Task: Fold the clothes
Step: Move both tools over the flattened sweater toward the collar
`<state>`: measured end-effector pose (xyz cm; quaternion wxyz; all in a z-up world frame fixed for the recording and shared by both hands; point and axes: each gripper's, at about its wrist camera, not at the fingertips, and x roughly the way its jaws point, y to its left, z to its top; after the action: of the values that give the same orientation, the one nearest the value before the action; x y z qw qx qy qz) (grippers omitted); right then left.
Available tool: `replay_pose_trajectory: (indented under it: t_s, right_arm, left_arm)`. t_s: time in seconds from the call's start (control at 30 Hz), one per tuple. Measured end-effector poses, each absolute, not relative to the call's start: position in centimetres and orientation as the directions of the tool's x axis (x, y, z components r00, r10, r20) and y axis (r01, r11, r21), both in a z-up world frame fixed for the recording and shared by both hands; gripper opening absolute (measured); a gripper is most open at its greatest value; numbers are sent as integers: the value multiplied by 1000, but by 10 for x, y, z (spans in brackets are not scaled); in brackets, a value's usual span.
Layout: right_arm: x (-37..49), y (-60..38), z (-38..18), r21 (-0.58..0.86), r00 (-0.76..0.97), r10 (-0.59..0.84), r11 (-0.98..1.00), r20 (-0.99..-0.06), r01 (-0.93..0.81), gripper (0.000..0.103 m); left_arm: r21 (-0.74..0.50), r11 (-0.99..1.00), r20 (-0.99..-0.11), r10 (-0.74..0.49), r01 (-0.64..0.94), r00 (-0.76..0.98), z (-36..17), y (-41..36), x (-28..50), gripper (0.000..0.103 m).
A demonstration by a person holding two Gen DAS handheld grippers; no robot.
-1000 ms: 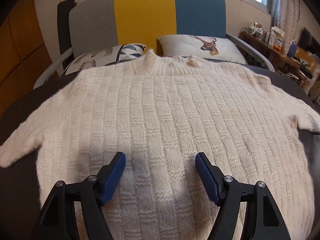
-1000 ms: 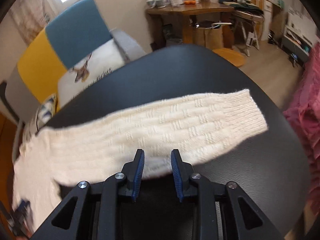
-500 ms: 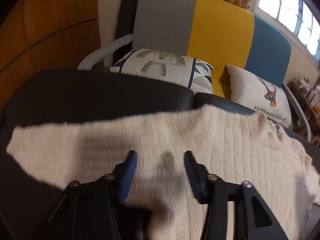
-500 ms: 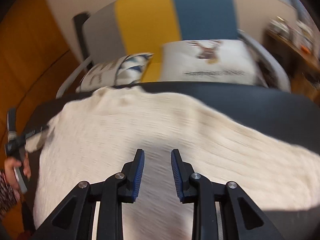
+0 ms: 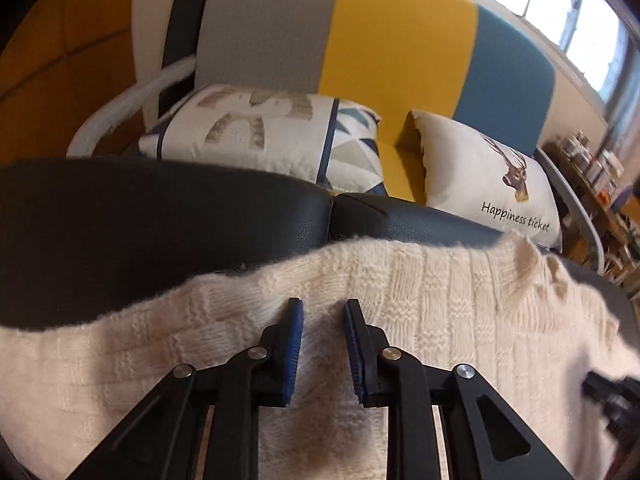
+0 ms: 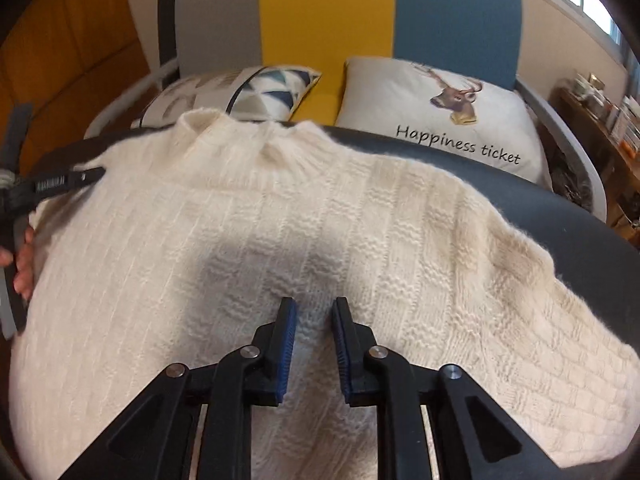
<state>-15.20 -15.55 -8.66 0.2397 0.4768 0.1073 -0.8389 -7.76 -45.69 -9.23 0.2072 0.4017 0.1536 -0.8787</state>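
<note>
Hovering low over the cream knit sweater (image 5: 440, 320), the left gripper (image 5: 323, 322) has its blue-padded jaws drawn to a narrow gap; a second ago they stood wide apart over the middle of the garment. Whether any knit is pinched between them cannot be told, since the wool directly ahead looks flat and unlifted. That gripper now sits near the shoulder, where the left sleeve (image 5: 80, 360) runs off to its left, which suggests a sleeve fold is being set up.

Over the chest of the garment, the right gripper (image 6: 314, 320) also shows only a slim gap between its jaws, no fabric visibly caught. A second ago it looked down on the outstretched right sleeve near the table's edge; it has since swung inward to the body. In my judgement both tools are repositioning, and no fold has been made yet.

Ahead of the right gripper, the sweater lies spread face up on the black padded table (image 6: 560, 208), its ribbed collar (image 6: 260, 144) at the far edge, a basket-weave pattern across the front, fuzzy at the margins. Beyond the table stand a deer-print cushion (image 6: 440, 120) and a geometric-print cushion (image 5: 272, 132) on a grey, yellow and blue sofa (image 5: 400, 48).
</note>
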Motion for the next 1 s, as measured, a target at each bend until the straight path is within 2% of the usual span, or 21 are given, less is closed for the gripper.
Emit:
replay_pose_trajectory:
  t_s: [0.23, 0.3, 0.4, 0.5, 0.6, 0.8, 1.0]
  right_arm:
    - [-147, -110, -68, 104, -473, -315, -902, -823, 419, 19]
    - [-146, -97, -62, 121, -485, -318, -911, -815, 395, 26]
    - [-144, -77, -54, 146, -503, -322, -923, -802, 357, 26]
    - [-144, -22, -54, 186, -521, -291, -951, -802, 245, 26]
    - [-136, 26, -56, 215, -516, -265, -964, -814, 156, 26]
    - [-88, 55, -73, 386, -392, -436, -900, -810, 203, 26]
    - [-24, 50, -85, 505, -290, -561, -826, -775, 249, 26]
  left_arm:
    - [48, -887, -769, -326, 458, -550, -82, -438, -77, 24]
    - [71, -891, -766, -337, 449, -547, -74, -428, -68, 26]
    - [0, -887, -760, -300, 461, -577, -68, -410, -41, 36]
    - [-84, -885, -780, -228, 459, -583, -72, -389, -17, 37]
    - [-81, -895, -795, -207, 438, -570, -77, -358, 3, 37]
    - [-3, -950, -795, -187, 311, -577, -82, -287, 43, 37]
    - [-30, -968, -806, -124, 248, -579, -75, -248, 74, 37]
